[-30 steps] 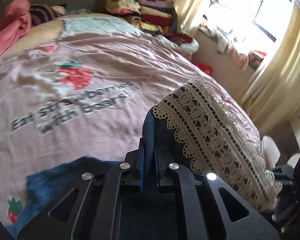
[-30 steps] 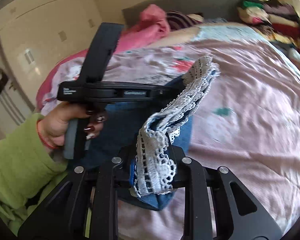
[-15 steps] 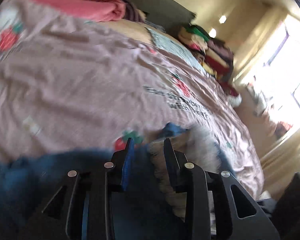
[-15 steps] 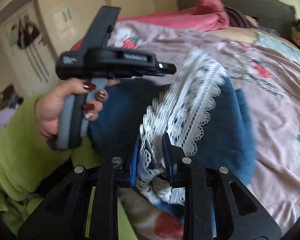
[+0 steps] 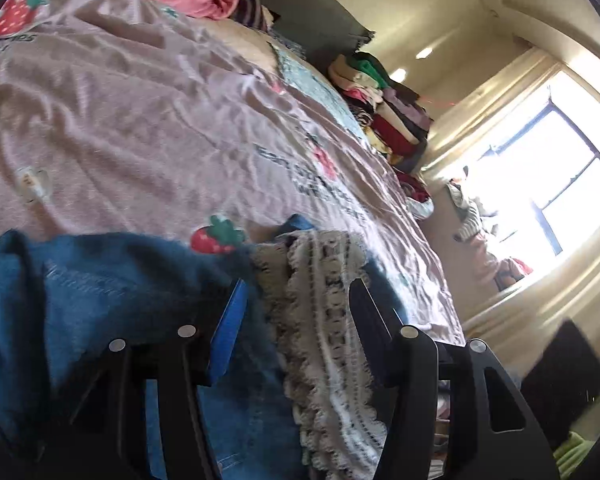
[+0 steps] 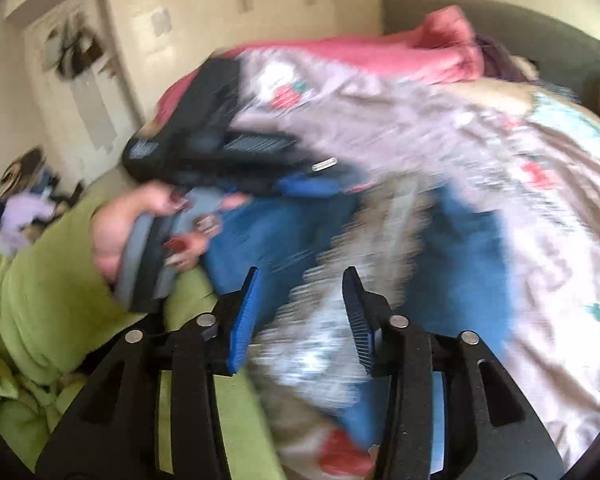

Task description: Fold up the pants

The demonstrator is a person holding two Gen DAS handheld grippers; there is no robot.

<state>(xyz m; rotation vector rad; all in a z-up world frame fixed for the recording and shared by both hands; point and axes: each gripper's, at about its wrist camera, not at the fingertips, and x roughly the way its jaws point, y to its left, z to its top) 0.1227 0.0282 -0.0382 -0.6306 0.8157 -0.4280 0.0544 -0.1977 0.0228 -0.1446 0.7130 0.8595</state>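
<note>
I see my left claw (image 5: pixel 298 300) spread wide and released over the pants (image 5: pixel 112 292), which lie on the bed (image 5: pixel 140 128). My right claw (image 6: pixel 302 304) is released too, the lace trim (image 5: pixel 320 300) seemingly below it, though blurred.

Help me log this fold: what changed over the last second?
Both grippers let go: the left gripper and right gripper, shut on the lace hem a second ago, are now open. The jeans dropped onto the bedspread, which stayed put.
</note>
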